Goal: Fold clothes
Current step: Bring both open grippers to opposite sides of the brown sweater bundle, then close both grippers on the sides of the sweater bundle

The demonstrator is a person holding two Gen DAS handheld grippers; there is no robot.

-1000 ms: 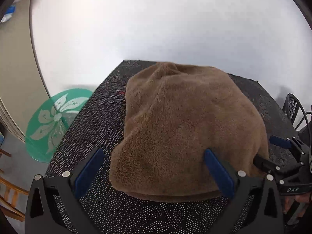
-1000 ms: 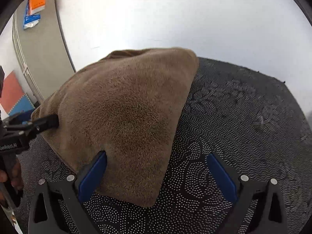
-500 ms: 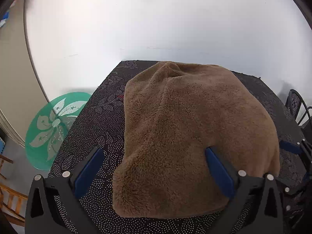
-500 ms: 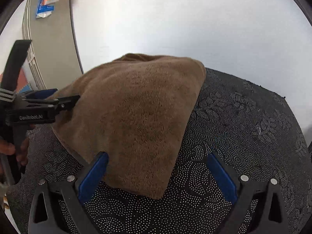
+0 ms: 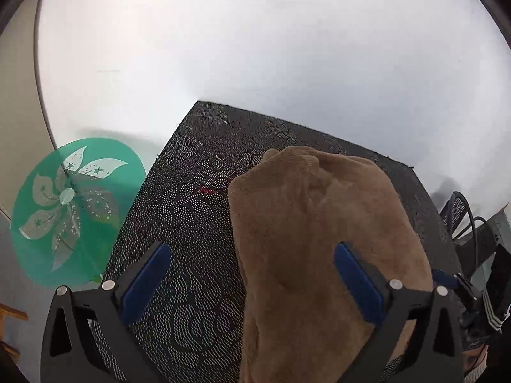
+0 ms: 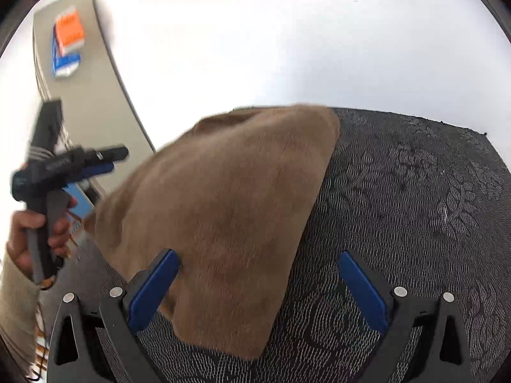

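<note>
A brown fleece cloth (image 5: 319,223) lies folded in a thick pad on the black patterned table (image 5: 191,223). My left gripper (image 5: 252,282) is open and empty; its right finger overlaps the cloth's left part in the view. In the right wrist view the cloth (image 6: 230,207) fills the left centre, one corner pointing toward me. My right gripper (image 6: 258,290) stands open over that near corner, its left finger (image 6: 153,290) at the cloth's edge. The left gripper (image 6: 118,159), held in a hand (image 6: 25,239), hangs in the air left of the cloth.
A green round disc with a white flower (image 5: 73,207) stands left of the table. A dark mesh chair (image 5: 460,210) is at the right. A beige panel with an orange and blue sign (image 6: 68,41) is behind, next to a white wall. Bare tabletop (image 6: 415,191) lies right of the cloth.
The left gripper has lifted off the cloth's left edge and swung up and to the left. The right gripper has drawn back a little. The cloth stays folded in place.
</note>
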